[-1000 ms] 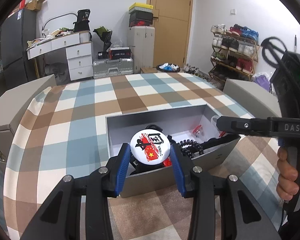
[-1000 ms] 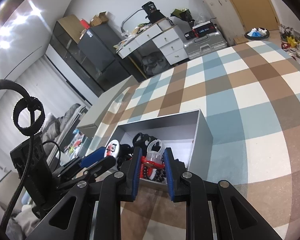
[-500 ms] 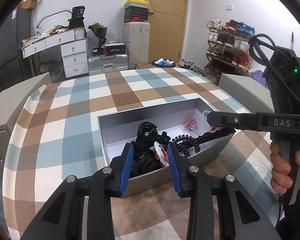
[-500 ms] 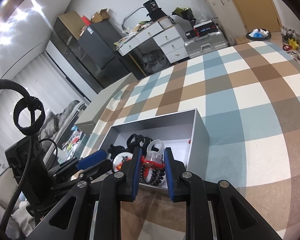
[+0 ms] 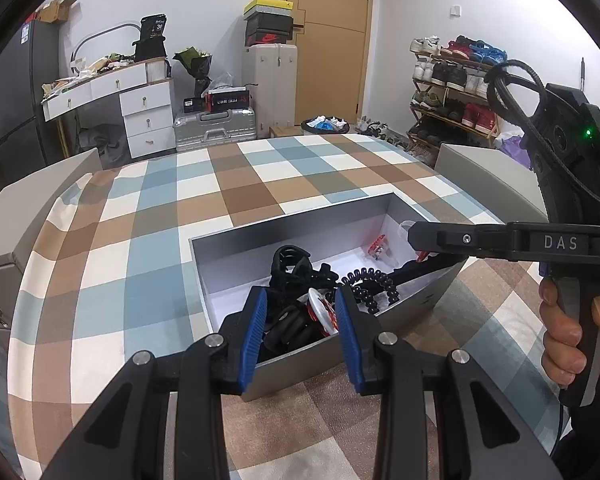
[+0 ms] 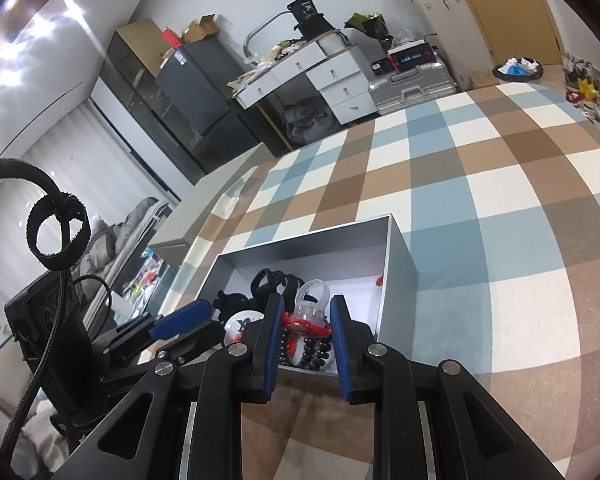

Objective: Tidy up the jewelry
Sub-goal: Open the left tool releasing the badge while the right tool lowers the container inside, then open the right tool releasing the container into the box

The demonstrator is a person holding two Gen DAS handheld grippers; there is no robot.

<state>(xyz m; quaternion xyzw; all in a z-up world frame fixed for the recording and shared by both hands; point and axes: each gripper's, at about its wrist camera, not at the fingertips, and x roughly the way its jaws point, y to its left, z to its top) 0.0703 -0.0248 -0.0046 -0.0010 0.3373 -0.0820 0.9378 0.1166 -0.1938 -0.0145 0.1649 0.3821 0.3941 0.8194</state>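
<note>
A grey open box (image 5: 236, 256) (image 6: 400, 256) sits on the checked tablecloth. In it lie black hair ties (image 5: 292, 264), a black bead bracelet (image 5: 374, 280), a small red piece (image 5: 378, 245) and a round white-and-red badge (image 5: 320, 312) (image 6: 240, 322). My left gripper (image 5: 300, 312) is open and empty over the box's near wall, above the badge. My right gripper (image 6: 306, 320) is shut on a clear ring with a red base (image 6: 310, 312), held just over the box's near edge; it also shows in the left wrist view (image 5: 420, 240).
The checked tablecloth (image 5: 260, 176) covers the table. Grey chair backs stand at the left (image 5: 32, 200) and right (image 5: 484, 172) edges. Drawers, a suitcase and a shoe rack stand beyond the table.
My left gripper opened and dropped the round badge into the box, where it now lies among the hair ties. My right gripper kept its hold on the ring.
</note>
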